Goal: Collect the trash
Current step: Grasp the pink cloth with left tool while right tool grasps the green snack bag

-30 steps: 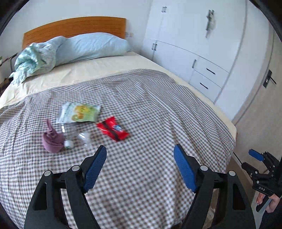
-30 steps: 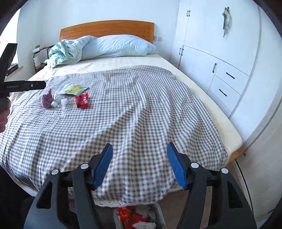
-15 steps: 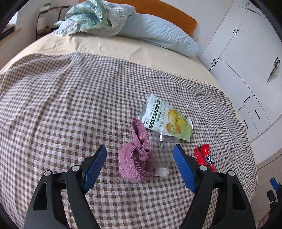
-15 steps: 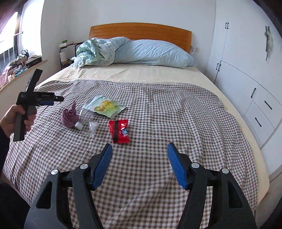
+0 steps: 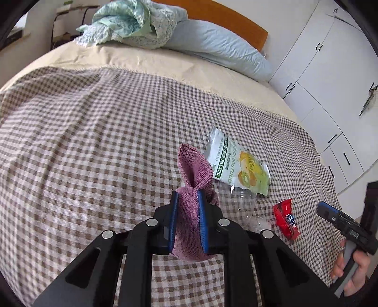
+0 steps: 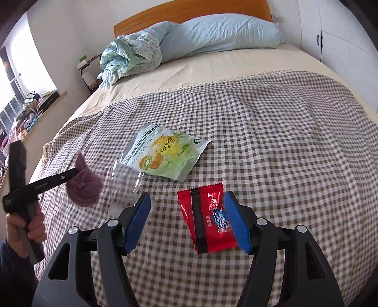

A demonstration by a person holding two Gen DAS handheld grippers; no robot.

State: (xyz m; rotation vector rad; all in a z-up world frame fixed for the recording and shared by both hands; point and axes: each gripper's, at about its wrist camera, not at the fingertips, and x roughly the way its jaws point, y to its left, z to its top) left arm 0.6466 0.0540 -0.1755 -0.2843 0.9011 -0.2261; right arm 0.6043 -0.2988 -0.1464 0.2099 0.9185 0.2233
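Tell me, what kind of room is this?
It looks like a bedroom. There is a big bed with a checked blanket, a blue pillow against a wooden headboard, and white wardrobe doors along the wall.

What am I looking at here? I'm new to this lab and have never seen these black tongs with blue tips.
There is no robot here: a person holds a hand-held two-finger gripper in each hand, and each gripper carries a wide-angle camera looking along its fingers. So one picture is from the left tool and one from the right, both above a bed with a checked blanket.

The left gripper has just been closing and now pinches a purple cloth. The right gripper stands open, with a red snack wrapper lying between its fingers, not squeezed.

Also on the blanket lie a green pouch and a clear plastic bottle, partly under the pouch.
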